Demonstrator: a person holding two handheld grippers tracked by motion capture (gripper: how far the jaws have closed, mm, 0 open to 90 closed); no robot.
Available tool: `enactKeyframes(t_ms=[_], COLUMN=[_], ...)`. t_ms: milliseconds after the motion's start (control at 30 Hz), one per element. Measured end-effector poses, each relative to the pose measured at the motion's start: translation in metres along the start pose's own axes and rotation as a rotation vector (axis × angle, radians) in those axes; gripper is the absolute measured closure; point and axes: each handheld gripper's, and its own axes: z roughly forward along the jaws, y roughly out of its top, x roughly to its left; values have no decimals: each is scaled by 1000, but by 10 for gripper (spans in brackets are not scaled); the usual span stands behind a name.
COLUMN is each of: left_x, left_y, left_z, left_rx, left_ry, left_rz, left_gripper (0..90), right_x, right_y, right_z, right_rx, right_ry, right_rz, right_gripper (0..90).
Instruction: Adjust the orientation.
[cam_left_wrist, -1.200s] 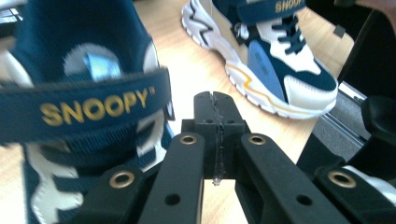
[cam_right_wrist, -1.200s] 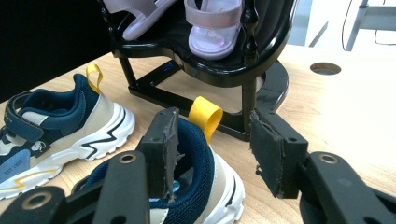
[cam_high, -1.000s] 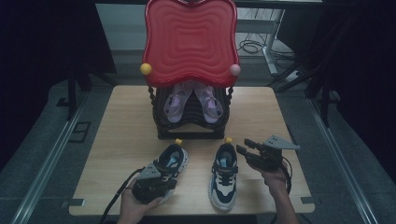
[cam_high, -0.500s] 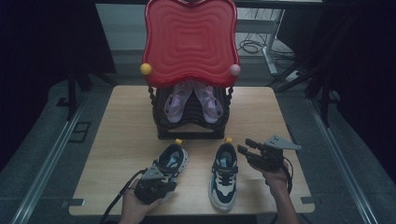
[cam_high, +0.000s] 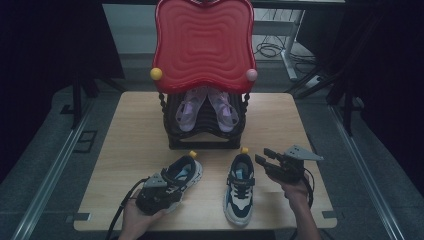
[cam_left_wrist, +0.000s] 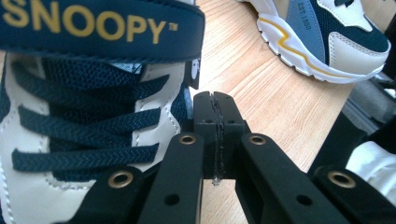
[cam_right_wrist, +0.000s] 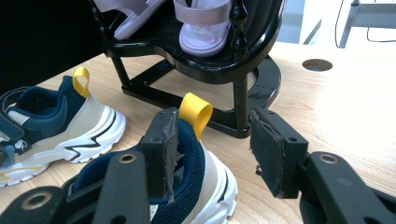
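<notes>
Two navy-and-white sneakers lie on the wooden table (cam_high: 135, 130) in front of a shoe rack. My left gripper (cam_high: 167, 189) rests over the toe of the left sneaker (cam_high: 186, 171). In the left gripper view my left gripper (cam_left_wrist: 217, 116) is shut, jaws pressed together against the laced side of that sneaker (cam_left_wrist: 84, 121), below its SNOOPY strap. My right gripper (cam_high: 265, 156) stands open beside the right sneaker (cam_high: 240, 192). In the right gripper view my right gripper (cam_right_wrist: 215, 149) straddles the heel side of that sneaker (cam_right_wrist: 187, 186), near its yellow pull loop (cam_right_wrist: 196, 114).
The black shoe rack (cam_high: 205, 142) with a red wavy top (cam_high: 202, 45) stands mid-table, with pink sandals (cam_high: 192, 107) on its shelf. Its base (cam_right_wrist: 243, 93) lies just beyond the right sneaker's heel. A round hole (cam_right_wrist: 317, 64) marks the tabletop.
The left gripper has shifted slightly over the left sneaker's toe. The right gripper and both sneakers have stayed where they were.
</notes>
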Motion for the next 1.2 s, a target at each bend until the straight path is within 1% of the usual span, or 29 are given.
enactKeyframes(t_ms=[233, 467, 733, 1200], left_x=[14, 26, 36, 54], left_y=[-2, -5, -7, -9], left_z=[-9, -16, -21, -32], left_rx=[-5, -14, -23, -43], left_ry=[26, 38, 40, 73], left_rz=[-26, -46, -70, -109], left_gripper=[893, 892, 892, 893], right_x=[-1, -2, -2, -1], right_y=[-1, -1, -1, 0], right_z=[0, 0, -1, -2], right_rx=[4, 0, 0, -5], right_ry=[-2, -8, -9, -9], right_rz=[5, 7, 11, 5], right_gripper=[516, 516, 517, 516])
